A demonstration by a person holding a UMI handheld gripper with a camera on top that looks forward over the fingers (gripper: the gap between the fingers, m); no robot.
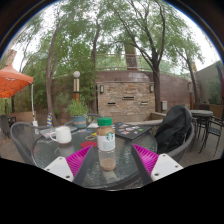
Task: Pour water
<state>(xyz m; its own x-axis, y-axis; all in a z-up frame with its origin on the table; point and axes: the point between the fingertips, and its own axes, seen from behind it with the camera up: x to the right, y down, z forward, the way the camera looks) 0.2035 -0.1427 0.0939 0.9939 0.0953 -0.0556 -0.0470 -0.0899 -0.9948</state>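
A tall clear bottle (106, 145) with a green-logo label and a tan cap stands upright on a round glass table (120, 172). It holds a little pale liquid at the bottom. My gripper (112, 159) is open. The bottle stands between my pink fingers (77, 159), closer to the left one, with gaps on both sides. A white cup (63, 134) sits on the table beyond my left finger.
A dark bag (175, 128) rests on a chair at the table's right. A potted plant (77, 110) stands behind the cup. Beyond are a stone fireplace wall (126, 97), trees, an orange umbrella (13, 80) at the left and more chairs at the right.
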